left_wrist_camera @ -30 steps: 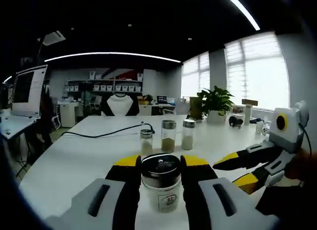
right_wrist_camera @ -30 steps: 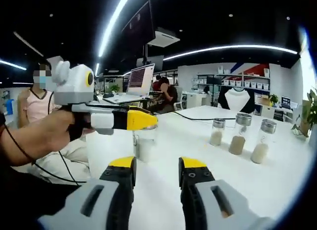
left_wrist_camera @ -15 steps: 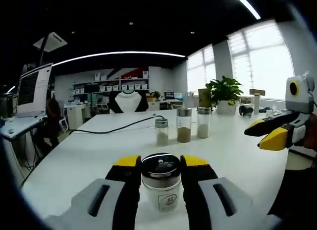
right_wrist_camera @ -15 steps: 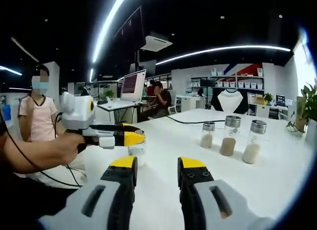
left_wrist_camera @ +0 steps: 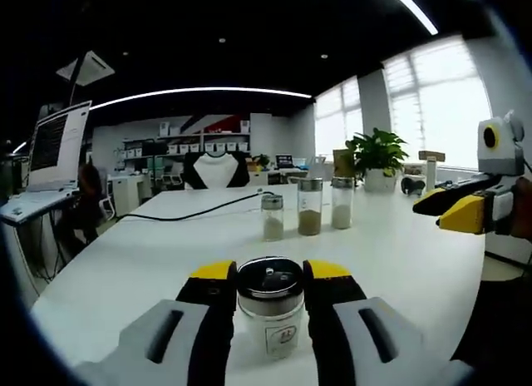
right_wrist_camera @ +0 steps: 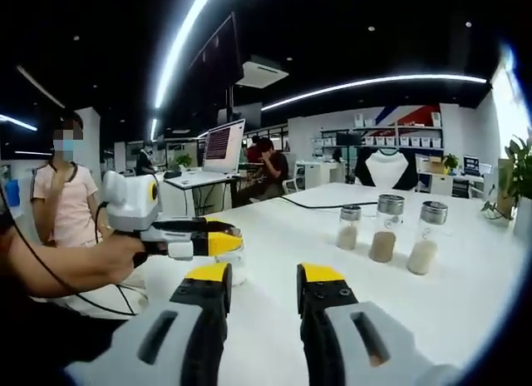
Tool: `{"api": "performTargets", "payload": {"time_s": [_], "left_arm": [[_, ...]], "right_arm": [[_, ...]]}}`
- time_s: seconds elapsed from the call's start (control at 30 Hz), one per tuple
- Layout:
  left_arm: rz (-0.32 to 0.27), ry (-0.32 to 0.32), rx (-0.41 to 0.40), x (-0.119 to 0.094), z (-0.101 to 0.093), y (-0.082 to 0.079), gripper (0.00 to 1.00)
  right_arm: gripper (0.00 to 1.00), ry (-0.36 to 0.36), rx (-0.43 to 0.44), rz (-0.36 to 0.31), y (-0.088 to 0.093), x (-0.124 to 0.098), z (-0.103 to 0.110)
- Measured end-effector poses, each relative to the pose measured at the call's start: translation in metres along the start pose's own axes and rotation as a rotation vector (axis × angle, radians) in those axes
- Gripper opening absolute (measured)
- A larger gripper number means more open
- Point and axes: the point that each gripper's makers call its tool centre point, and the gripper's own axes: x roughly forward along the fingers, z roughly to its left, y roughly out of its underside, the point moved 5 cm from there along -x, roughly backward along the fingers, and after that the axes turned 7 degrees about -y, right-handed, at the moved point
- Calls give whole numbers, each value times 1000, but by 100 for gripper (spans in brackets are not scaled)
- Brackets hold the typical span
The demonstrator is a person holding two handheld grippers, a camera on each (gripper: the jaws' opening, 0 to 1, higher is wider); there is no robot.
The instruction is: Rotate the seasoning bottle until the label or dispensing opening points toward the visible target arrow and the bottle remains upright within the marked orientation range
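Observation:
A glass seasoning bottle with a steel lid and a white label stands upright on the white table. My left gripper is shut on it, one yellow-tipped jaw on each side of the lid. In the right gripper view the same bottle shows between the left gripper's jaws, a hand holding that gripper. My right gripper stands open above the table with nothing between its jaws. It also appears at the right edge of the left gripper view as the right gripper.
Three more seasoning bottles stand in a row farther along the table, the same bottles in the right gripper view. A black cable crosses the table. A potted plant sits beyond. People stand and sit at the left.
Both views shifted as the hands moved. The right gripper drew back from the held bottle toward the right. The left gripper stays shut on the bottle.

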Motion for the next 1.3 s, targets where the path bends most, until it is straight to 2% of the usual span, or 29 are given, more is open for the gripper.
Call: {"api": "performTargets", "payload": {"time_s": [0.07, 0.17, 0.3, 0.4, 0.47, 0.6, 0.77, 0.83, 1.0, 1.13, 1.3], "left_arm": [[-72, 8, -68, -1, 1, -12, 36], [-165, -11, -132, -6, 9, -34, 49], [-239, -30, -345, -19, 19, -50, 59], [-233, -63, -411, -29, 23, -47, 60], [-210, -72, -413, -32, 22, -42, 60], [-200, -62, -410, -37, 16, -40, 59], [-194, -40, -357, -40, 9, -41, 59], [-162, -17, -351, -41, 7, -38, 58], [-172, -19, -345, -43, 12, -35, 57], [-185, -23, -350, -44, 21, -32, 49], [-179, -43, -361, -43, 28, -29, 54]], "right_arm": [[30, 0, 3, 1, 0, 0, 0], [31, 6, 11, 3, 2, 1, -3], [33, 32, 35, -2, 6, 3, -13], [36, 79, 53, -13, 8, 9, -28], [36, 94, 56, -16, 8, 13, -34], [37, 128, 47, -4, 8, 37, -55], [37, 160, 45, 7, 7, 61, -78], [37, 171, 51, 6, 7, 75, -91], [38, 226, 56, 1, 5, 107, -122], [38, 274, 75, 3, 6, 130, -147], [38, 307, 73, 3, -1, 151, -163]]}}
